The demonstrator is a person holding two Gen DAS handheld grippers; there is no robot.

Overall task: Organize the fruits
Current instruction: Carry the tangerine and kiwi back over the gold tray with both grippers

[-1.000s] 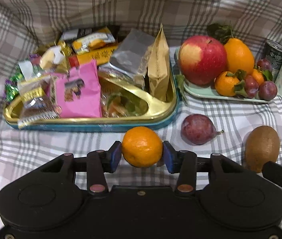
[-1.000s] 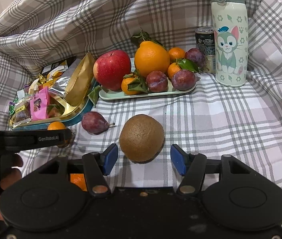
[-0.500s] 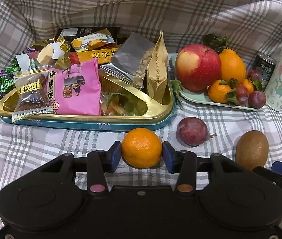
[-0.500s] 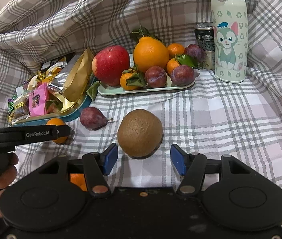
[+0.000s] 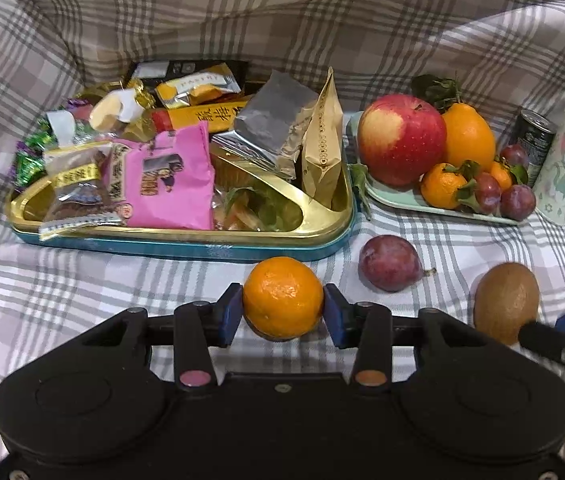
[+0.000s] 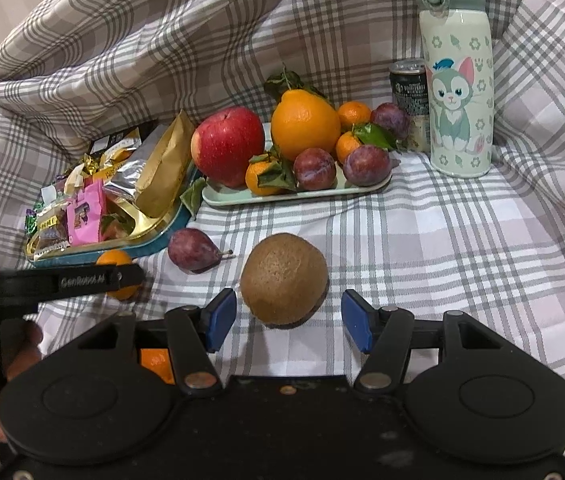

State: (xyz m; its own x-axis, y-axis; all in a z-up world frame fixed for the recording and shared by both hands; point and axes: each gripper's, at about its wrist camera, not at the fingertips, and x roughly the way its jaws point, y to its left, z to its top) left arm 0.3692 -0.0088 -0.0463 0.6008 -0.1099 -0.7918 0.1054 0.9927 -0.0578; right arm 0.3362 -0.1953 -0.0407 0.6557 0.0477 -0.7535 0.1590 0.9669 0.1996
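A home: a soft surface draped in plaid cloth (image 6: 422, 248), a tin of snacks (image 5: 186, 236), a fruit tray (image 6: 298, 196), a cartoon-cat flask (image 6: 458, 92).

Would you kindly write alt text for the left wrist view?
The left gripper closes on a mandarin on checked cloth. Behind: a snack tin left, a fruit tray right; a plum and kiwi lie loose.

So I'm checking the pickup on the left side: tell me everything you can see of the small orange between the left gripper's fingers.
The small orange is round, bright orange, with dimpled glossy peel and no leaves. It sits on the checked cloth just in front of the snack tin, apart from the loose plum. The left gripper has just been closing; its blue pads now meet both sides. Whether it is lifted, I cannot tell.
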